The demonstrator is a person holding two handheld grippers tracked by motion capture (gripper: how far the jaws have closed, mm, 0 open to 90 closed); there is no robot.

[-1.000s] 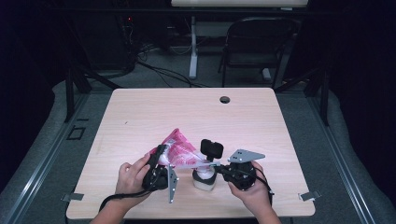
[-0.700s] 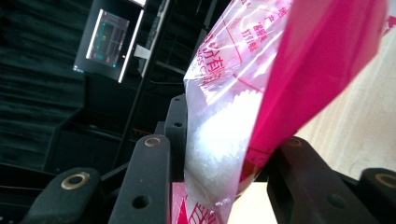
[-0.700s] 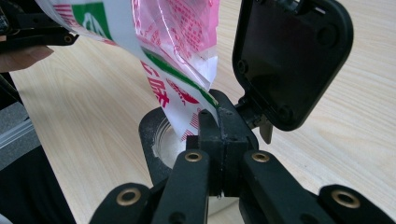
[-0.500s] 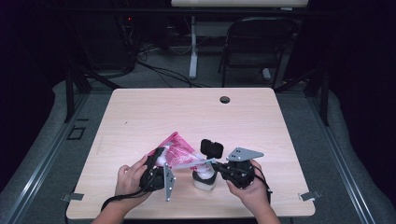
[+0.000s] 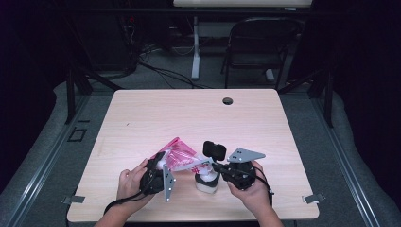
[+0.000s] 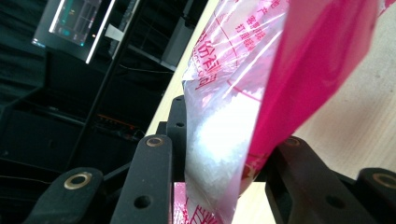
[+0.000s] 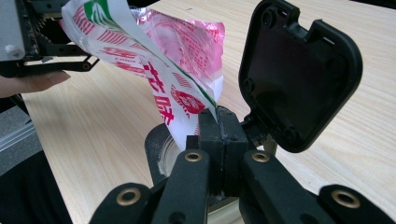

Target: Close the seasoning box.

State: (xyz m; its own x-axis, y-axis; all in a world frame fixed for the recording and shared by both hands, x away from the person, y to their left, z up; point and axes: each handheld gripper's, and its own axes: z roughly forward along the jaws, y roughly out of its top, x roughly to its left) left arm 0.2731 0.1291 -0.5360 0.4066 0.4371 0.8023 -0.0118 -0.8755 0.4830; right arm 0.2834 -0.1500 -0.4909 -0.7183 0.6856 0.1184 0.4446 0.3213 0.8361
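A pink and clear plastic bag point(image 5: 178, 155) of white granules is stretched between both grippers above the table. My left gripper point(image 5: 160, 174) is shut on the bag's point(image 6: 224, 130) fat lower part, with a jaw pressing on either side. My right gripper point(image 7: 217, 122) is shut on a thin printed corner of the bag point(image 7: 154, 70), just above a small white container point(image 5: 207, 183). The container's black flip lid point(image 7: 299, 70) stands open beside the right jaws, and part of its dark rim point(image 7: 156, 144) shows below the bag. The left gripper point(image 7: 28, 42) appears at the upper left of the right gripper view.
The light wooden table point(image 5: 189, 113) has a round cable hole point(image 5: 228, 100) near its far edge. A dark chair point(image 5: 257, 47) and a white post stand beyond the table. The person's hands rest near the table's front edge.
The left gripper has shifted slightly to the left and turned, bringing the bag down a little. The right gripper and the container have stayed put.
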